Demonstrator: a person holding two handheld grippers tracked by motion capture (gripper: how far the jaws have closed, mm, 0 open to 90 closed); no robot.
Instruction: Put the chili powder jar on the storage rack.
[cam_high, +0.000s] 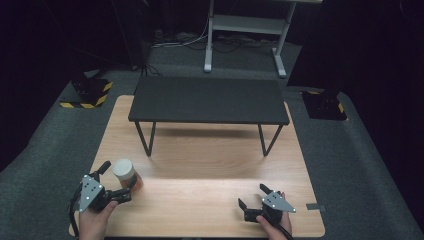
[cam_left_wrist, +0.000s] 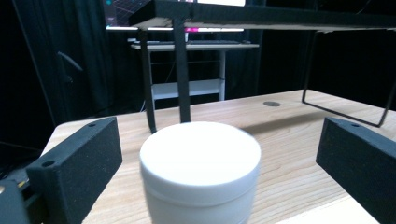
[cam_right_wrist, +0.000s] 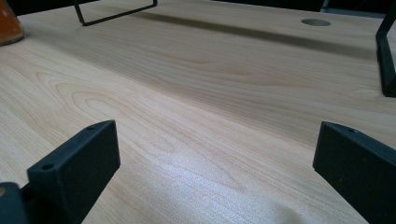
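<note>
A jar with a white lid (cam_high: 123, 168) and an orange body stands upright near the front left of the wooden table (cam_high: 210, 165). My left gripper (cam_high: 119, 175) is open, one jaw on each side of the jar and both clear of it. In the left gripper view the jar's lid (cam_left_wrist: 201, 156) sits close up between the wide-apart jaws of the left gripper (cam_left_wrist: 219, 140). At the front right, my right gripper (cam_high: 252, 195) is open above bare wood, held by a hand. The right gripper (cam_right_wrist: 217, 137) holds nothing, and the jar's orange side (cam_right_wrist: 7, 25) shows far off at the upper left.
A low black shelf on thin metal legs (cam_high: 209, 100) stands across the back half of the table. Its legs (cam_left_wrist: 181, 70) rise beyond the jar. A round hole (cam_right_wrist: 315, 22) marks the tabletop. Grey carpet and a white desk frame (cam_high: 245, 30) lie beyond.
</note>
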